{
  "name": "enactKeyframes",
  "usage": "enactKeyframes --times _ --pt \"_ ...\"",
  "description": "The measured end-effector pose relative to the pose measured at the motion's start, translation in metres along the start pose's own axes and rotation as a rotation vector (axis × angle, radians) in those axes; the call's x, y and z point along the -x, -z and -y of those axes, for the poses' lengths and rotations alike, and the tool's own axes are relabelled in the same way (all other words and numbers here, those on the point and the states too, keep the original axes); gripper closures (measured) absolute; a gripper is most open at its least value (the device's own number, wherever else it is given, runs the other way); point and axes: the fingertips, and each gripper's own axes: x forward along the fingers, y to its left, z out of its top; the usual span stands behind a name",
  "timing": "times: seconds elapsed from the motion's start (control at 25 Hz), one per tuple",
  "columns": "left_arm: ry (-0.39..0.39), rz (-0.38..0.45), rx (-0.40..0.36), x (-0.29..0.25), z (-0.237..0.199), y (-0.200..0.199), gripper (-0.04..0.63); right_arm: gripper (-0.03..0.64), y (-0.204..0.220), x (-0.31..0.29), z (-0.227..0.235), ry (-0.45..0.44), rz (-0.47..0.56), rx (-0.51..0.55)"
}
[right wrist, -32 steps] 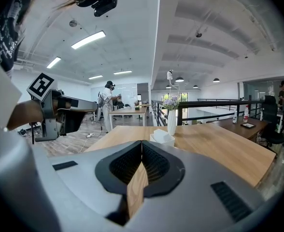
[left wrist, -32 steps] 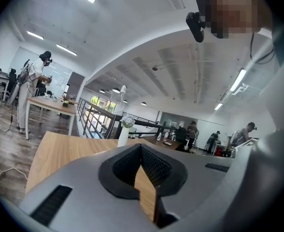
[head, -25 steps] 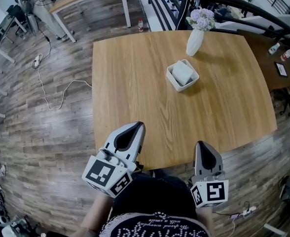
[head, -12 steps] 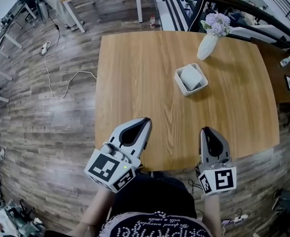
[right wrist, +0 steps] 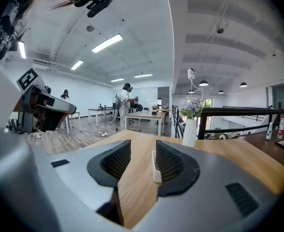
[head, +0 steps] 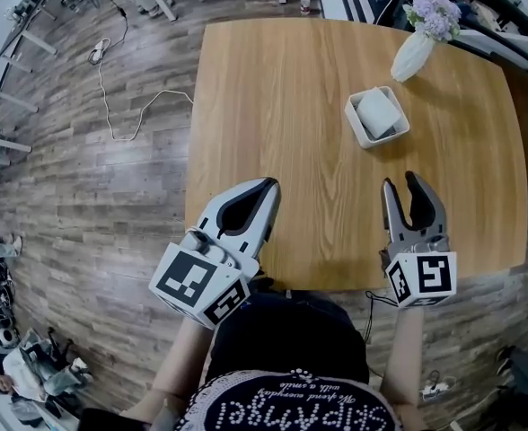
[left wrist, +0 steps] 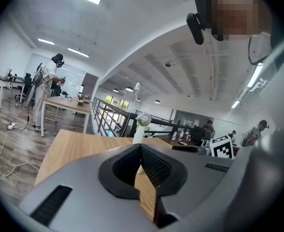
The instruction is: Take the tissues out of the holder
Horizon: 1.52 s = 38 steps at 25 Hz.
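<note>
Extraction not begun. Head view: folded white tissues (head: 378, 111) fill the white square holder (head: 357, 129), far right. Left gripper view: left gripper (left wrist: 141, 149) closed, empty. Right gripper view: right gripper (right wrist: 143, 157), jaws just opened partway, empty, facing the holder.

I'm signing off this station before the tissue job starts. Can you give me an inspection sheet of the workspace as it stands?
Surface: wooden table, carrying only two items.
Job's things: white holder with tissues in it, untouched, toward the far right.
Clutter: white vase of flowers beyond the holder, apart from it.
Grippers: left gripper shut, empty. Right gripper open, jaws have just been opening, nothing between them. Both are at the table's near edge, short of the holder.
Cables: white cable lying on the floor left of the table.
Surroundings: plank floor; a person at another table, far off.
</note>
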Motion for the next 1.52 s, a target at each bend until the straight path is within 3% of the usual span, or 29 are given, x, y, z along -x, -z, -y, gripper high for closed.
enactKeyframes --times 0.8,1.52 --pt "-0.023 0.004 0.03 -0.006 0.001 0.0 0.591 0.385 0.007 -0.065 0.044 -0.004 -0.061 0.036" --pt "-0.082 0.009 0.052 -0.004 -0.006 0.001 0.591 0.298 0.049 -0.143 0.082 -0.04 -0.227 0.04"
